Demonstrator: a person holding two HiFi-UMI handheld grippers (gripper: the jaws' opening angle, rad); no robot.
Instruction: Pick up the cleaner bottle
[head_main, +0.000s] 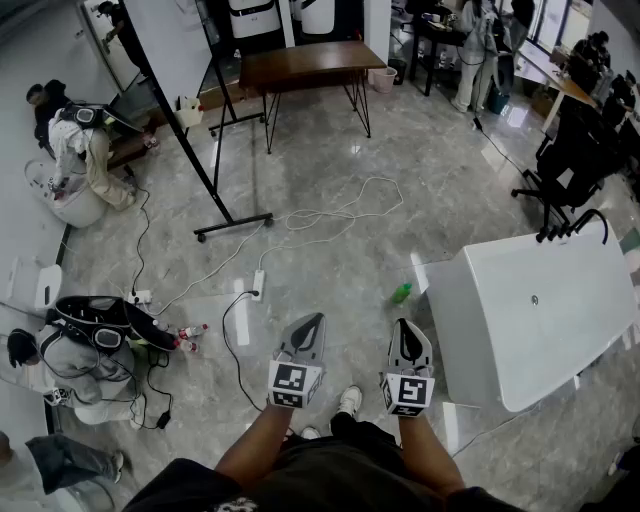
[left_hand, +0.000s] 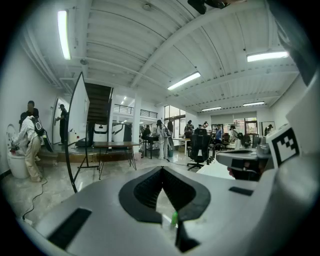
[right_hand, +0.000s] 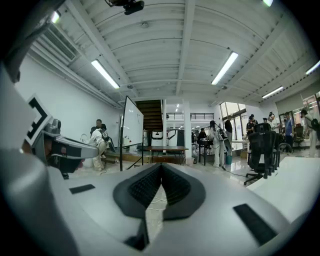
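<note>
The left gripper (head_main: 314, 322) and the right gripper (head_main: 404, 326) both had their fingers clenched tip to tip, gripping nothing. The green cleaner bottle (head_main: 401, 293) was on the floor (head_main: 330, 190) just right of the frame's centre, near the right gripper but untouched.

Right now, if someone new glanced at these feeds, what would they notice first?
Probably the left gripper and right gripper low in the head view, both with jaws together and empty. Just ahead of the right one, a small green cleaner bottle sits on the floor beside a big white tub. White cables snake across the floor beyond.
</note>
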